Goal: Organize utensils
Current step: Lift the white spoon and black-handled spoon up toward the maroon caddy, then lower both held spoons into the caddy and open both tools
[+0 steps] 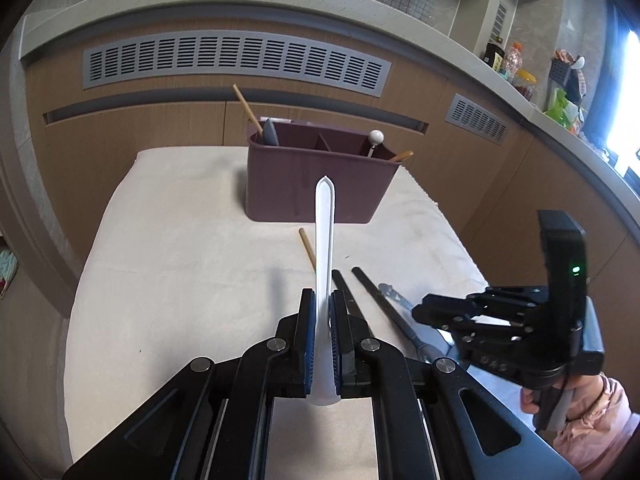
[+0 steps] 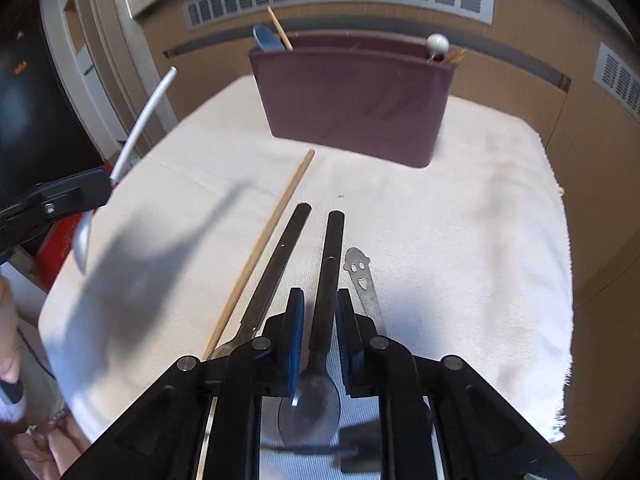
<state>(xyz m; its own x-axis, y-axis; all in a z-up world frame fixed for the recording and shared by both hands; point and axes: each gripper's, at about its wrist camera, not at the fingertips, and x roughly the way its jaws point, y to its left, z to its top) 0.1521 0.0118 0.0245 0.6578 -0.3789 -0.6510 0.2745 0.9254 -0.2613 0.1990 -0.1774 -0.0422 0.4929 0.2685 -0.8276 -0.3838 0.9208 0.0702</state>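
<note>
My left gripper (image 1: 322, 312) is shut on a white plastic spoon (image 1: 324, 240), handle pointing toward the maroon utensil caddy (image 1: 320, 184). From the right wrist view the spoon (image 2: 140, 120) is held above the table's left edge. My right gripper (image 2: 318, 308) straddles a black-handled spoon (image 2: 330, 264) that lies on the cloth; its pads (image 2: 296, 336) stand a little apart from the handle. It also shows in the left wrist view (image 1: 424, 314). The caddy (image 2: 352, 104) holds a grey spoon (image 2: 266, 40), a wooden stick (image 2: 280, 28) and a white-ball-topped utensil (image 2: 437, 44).
On the white cloth (image 2: 460, 220) lie a second black-handled utensil (image 2: 276, 268), a wooden chopstick (image 2: 264, 248) and a metal utensil with a smiley-face handle (image 2: 362, 280). A wood-panelled counter with vents (image 1: 236, 60) stands behind the table. Bottles and jars (image 1: 516, 68) sit on the counter at right.
</note>
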